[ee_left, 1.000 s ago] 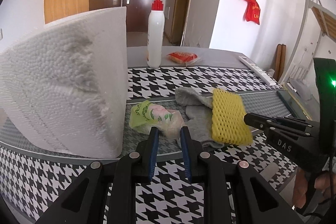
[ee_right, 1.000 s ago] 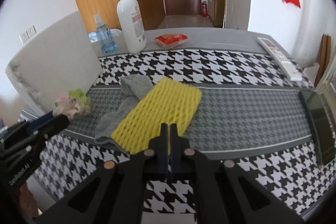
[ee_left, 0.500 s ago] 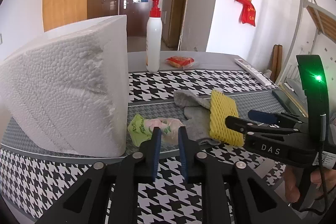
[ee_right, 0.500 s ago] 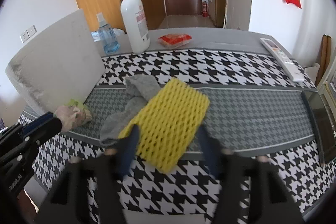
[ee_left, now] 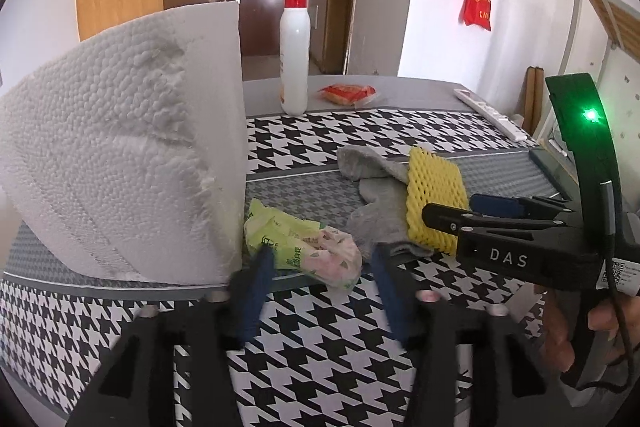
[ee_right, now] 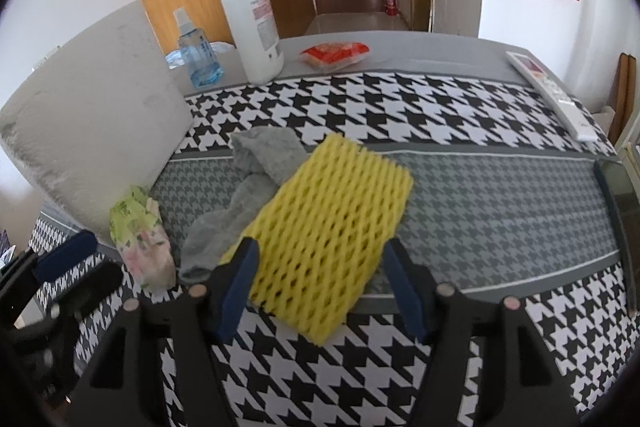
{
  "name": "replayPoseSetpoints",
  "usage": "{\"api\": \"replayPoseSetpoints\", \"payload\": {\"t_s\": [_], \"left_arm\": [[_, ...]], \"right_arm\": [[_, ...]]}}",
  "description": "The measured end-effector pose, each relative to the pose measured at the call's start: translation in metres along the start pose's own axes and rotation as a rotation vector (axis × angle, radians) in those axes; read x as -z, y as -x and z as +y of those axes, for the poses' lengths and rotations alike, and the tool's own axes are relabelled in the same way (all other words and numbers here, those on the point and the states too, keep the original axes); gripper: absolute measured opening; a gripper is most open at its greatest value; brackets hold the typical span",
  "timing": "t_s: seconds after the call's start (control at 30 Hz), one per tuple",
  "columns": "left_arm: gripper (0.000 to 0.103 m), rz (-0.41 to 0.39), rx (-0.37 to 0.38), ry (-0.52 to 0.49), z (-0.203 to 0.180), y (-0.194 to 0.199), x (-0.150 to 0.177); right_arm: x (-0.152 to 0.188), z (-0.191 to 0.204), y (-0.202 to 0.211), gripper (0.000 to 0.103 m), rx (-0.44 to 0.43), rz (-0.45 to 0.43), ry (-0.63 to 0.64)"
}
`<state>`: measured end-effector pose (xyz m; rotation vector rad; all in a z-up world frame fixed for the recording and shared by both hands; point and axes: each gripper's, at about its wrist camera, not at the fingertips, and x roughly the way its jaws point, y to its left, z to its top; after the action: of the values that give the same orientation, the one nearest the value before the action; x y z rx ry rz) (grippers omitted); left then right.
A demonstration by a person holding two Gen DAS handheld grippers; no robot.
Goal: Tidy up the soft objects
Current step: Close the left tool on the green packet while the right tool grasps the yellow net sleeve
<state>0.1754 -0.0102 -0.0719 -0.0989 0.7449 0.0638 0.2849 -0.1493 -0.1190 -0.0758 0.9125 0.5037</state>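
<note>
A yellow foam net sleeve lies on the houndstooth cloth, partly over a grey sock. A crumpled green and pink plastic bag lies beside a big white foam block. My right gripper is open, its jaws wide on either side of the sleeve's near end. My left gripper is open around the near part of the bag. The sleeve and sock show in the left wrist view too, with the right gripper's body in front of them.
At the back stand a white pump bottle, a blue spray bottle and a red snack packet. A white remote and a dark phone lie at the right edge. The foam block fills the left.
Both grippers have opened: the right from shut to wide around the yellow sleeve, the left from nearly shut to wide around the bag. The right gripper moved closer to the sleeve.
</note>
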Motion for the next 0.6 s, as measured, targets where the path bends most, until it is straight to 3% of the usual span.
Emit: {"api": "replayPoseSetpoints", "payload": {"t_s": [0.17,0.23,0.37,0.6], "left_arm": [[0.061,0.012,-0.01,-0.009,-0.003,-0.006,-0.001],[0.061,0.017,-0.015,-0.01,-0.004,-0.008,-0.002],[0.068,0.021,-0.029,-0.023,-0.006,-0.011,-0.002],[0.075,0.022,-0.044,-0.017,-0.006,-0.015,-0.003]], "right_arm": [[0.0,-0.007,0.0,0.019,0.021,0.006,-0.014],[0.0,-0.012,0.001,0.013,0.033,0.008,-0.018],[0.0,-0.018,0.004,0.008,0.023,0.004,-0.025],[0.001,-0.029,0.029,0.007,0.021,-0.064,-0.047]]}}
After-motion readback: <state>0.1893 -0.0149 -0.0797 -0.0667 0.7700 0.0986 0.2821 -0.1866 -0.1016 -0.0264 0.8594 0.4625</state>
